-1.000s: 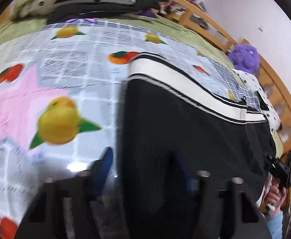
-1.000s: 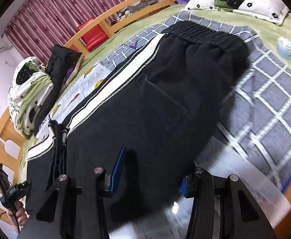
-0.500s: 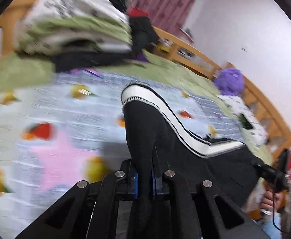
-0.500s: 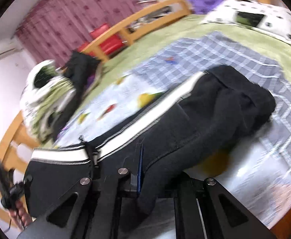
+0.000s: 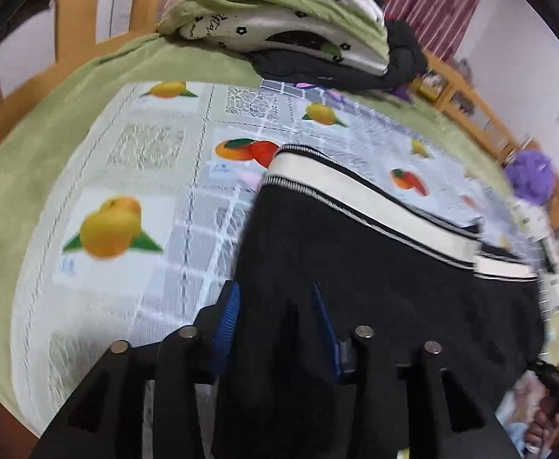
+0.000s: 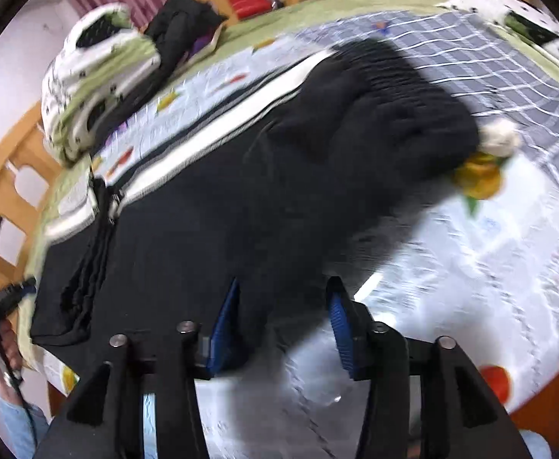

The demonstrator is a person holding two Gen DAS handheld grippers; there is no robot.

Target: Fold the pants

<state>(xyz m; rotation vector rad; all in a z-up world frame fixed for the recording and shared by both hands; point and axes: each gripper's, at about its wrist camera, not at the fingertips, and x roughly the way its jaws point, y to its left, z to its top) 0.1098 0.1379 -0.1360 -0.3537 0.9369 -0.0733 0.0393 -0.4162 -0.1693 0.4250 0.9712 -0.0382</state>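
The black pants (image 5: 356,267) with a white side stripe (image 5: 375,202) lie on the fruit-print mat (image 5: 134,191) on the bed. My left gripper (image 5: 274,287) hovers over their near corner, its jaws opening; black cloth lies loose between the blue pads (image 5: 227,317). In the right wrist view the pants (image 6: 241,191) stretch away, with the gathered waistband (image 6: 401,107) bunched at the far right. My right gripper (image 6: 284,283) is over their near edge, jaws opening too, the cloth between the pads not pinched.
A pile of folded bedding (image 5: 287,11) and a black garment (image 5: 401,53) sit at the far end of the bed. A purple plush toy (image 5: 532,176) and wooden bed rail (image 5: 470,103) lie to the right. A spotted pillow (image 6: 509,11) is at the back.
Half a second ago both grippers were shut on the lifted near edge of the pants. Now both have carried it across the bed, the jaws stand apart and the cloth lies down on the mat.
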